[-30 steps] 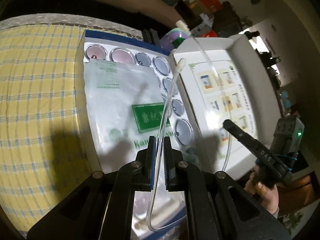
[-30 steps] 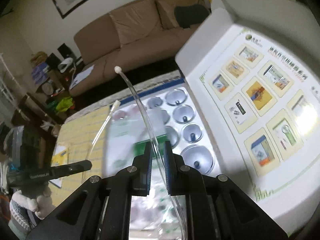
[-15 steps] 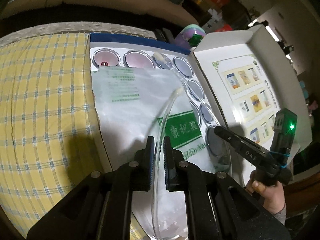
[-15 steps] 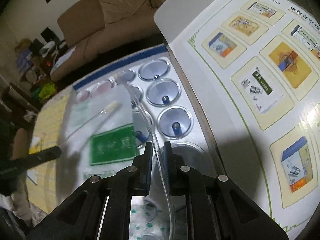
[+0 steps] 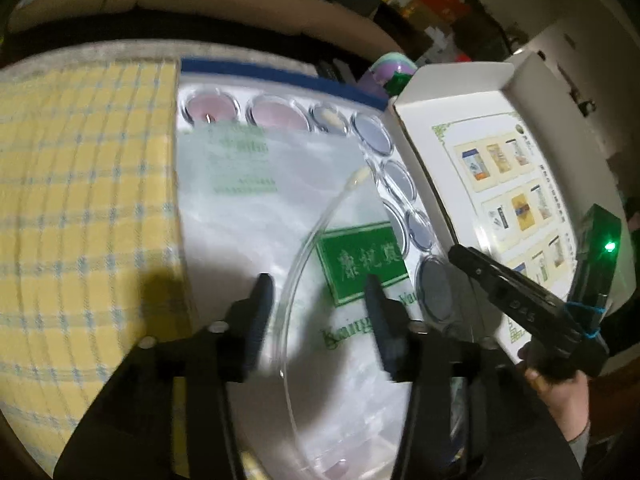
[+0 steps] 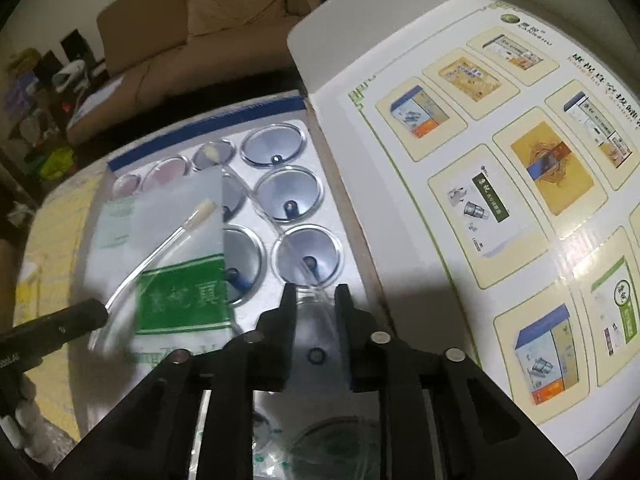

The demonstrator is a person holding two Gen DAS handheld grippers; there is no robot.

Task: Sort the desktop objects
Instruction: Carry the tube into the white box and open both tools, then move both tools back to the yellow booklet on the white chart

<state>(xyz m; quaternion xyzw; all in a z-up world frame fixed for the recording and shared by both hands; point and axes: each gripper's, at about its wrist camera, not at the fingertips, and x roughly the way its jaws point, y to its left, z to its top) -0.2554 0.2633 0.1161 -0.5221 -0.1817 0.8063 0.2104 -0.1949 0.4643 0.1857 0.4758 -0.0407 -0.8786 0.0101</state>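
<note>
A clear plastic tube [image 5: 304, 256] with a cream tip lies loose on a white plastic bag with a green label [image 5: 362, 262], inside an open box of clear cups [image 5: 372, 132]. My left gripper [image 5: 318, 284] is open, its fingers on either side of the tube without touching it. In the right wrist view the tube [image 6: 160, 248] crosses the bag [image 6: 180, 292], and its other end runs over the cups [image 6: 288, 196] between my right gripper's fingers. My right gripper [image 6: 316, 292] is open just above the cups.
The box's white lid [image 6: 500, 184] with printed pictures stands open on the right. A yellow checked cloth [image 5: 80, 200] covers the table to the left of the box. A brown sofa [image 6: 192, 28] stands behind the table.
Both grippers have opened and let go of the tube. The tube has dropped onto the bag and cups in the box. Both grippers have come lower over the box.
</note>
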